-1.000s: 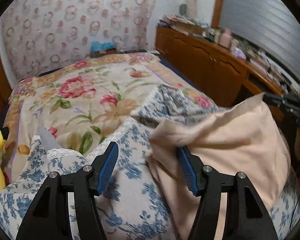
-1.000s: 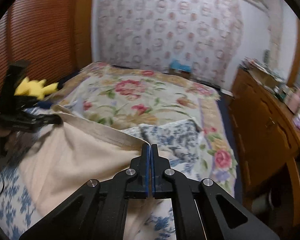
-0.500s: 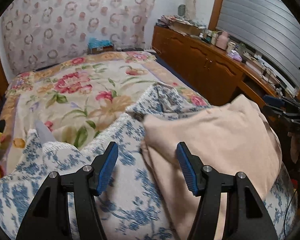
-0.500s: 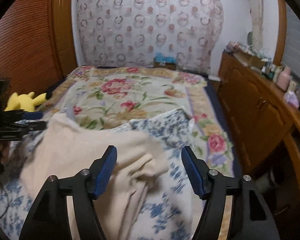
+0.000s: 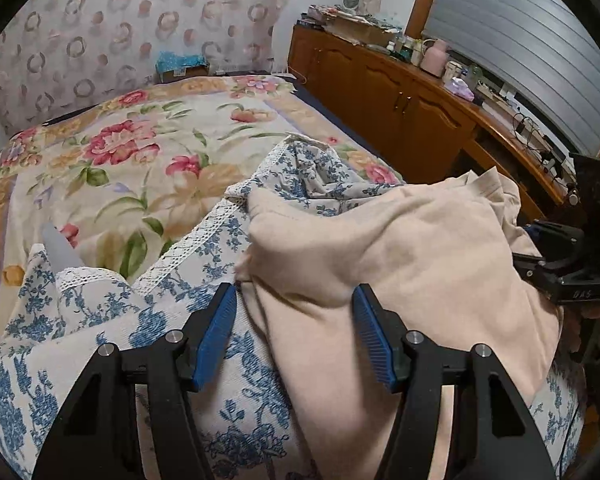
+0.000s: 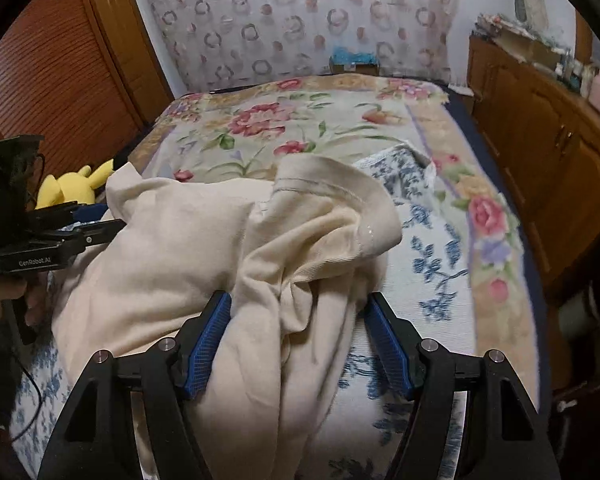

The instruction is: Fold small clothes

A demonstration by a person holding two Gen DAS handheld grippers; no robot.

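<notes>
A cream garment lies crumpled on a blue-flowered white cloth at the near end of the bed. My left gripper is open over the garment's left edge, and its pads do not press it. In the right wrist view the same cream garment is bunched in folds between the spread jaws of my right gripper, which is open and has let go of it. The right gripper shows at the garment's right side, the left gripper at its left side, held by a hand.
A flowered bedspread covers the bed beyond the clothes. A yellow plush toy lies at the bed's left edge by a slatted wardrobe. A cluttered wooden cabinet runs along the right. A box sits at the far wall.
The right gripper went from shut on the raised cream garment to open, and the garment dropped into a heap. Both grippers sank a little toward the bed.
</notes>
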